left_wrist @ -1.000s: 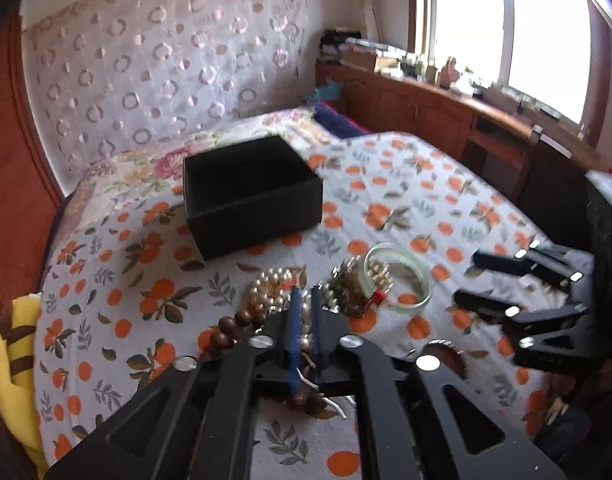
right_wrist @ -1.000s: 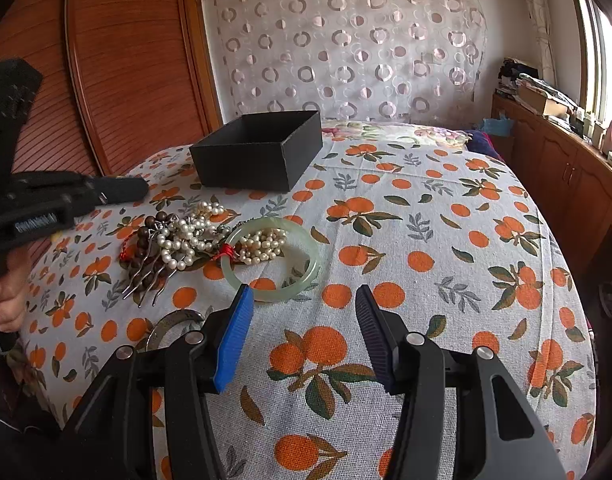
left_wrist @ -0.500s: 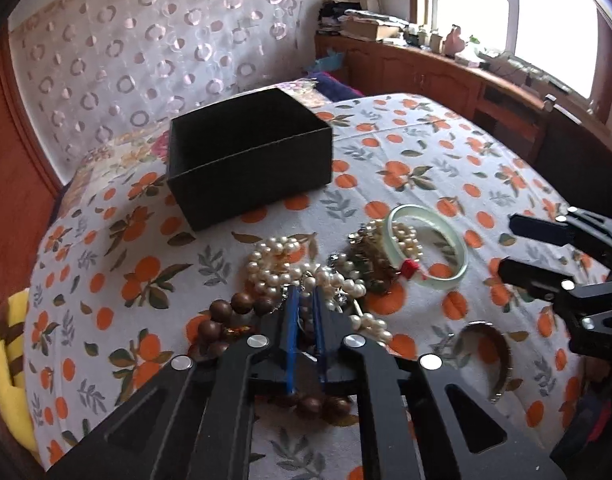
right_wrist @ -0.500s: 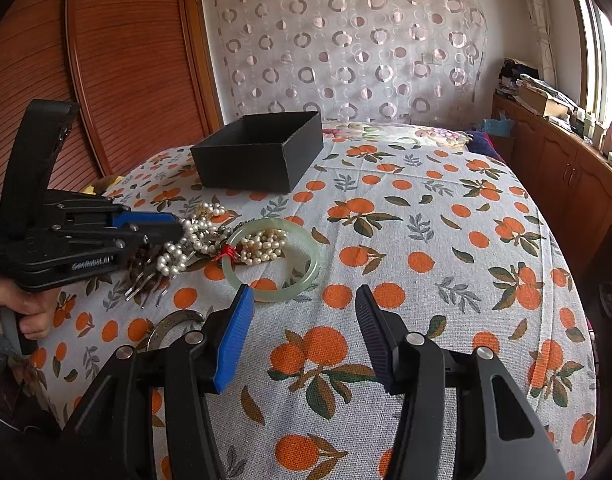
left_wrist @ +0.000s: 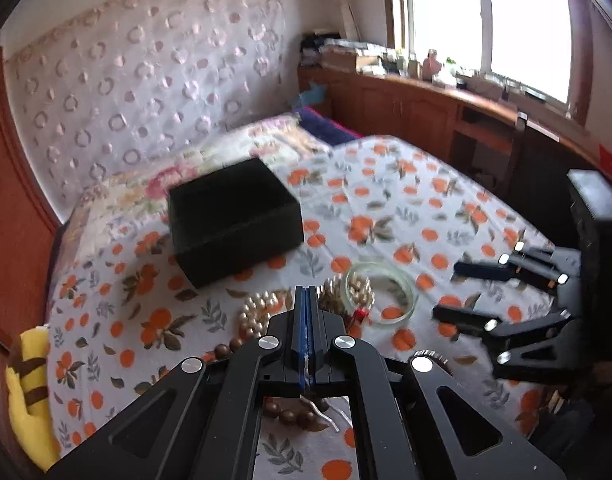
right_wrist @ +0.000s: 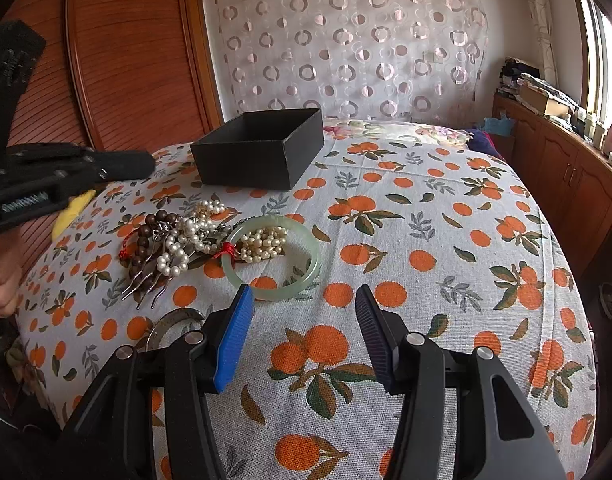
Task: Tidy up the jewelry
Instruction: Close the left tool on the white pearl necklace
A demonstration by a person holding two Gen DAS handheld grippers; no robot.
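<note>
Our left fingers [left_wrist: 306,312] are clenched with nothing visibly caught between them, so the jewelry pile [right_wrist: 178,240] lies loose just beyond them. Our right fingers [right_wrist: 302,316] wait released, the green bangle [right_wrist: 272,262] just ahead, the black box [right_wrist: 262,148] farther off.

Orange-print bedspread [right_wrist: 425,216], patterned curtain [right_wrist: 345,40], wooden cabinets [right_wrist: 561,164]
</note>
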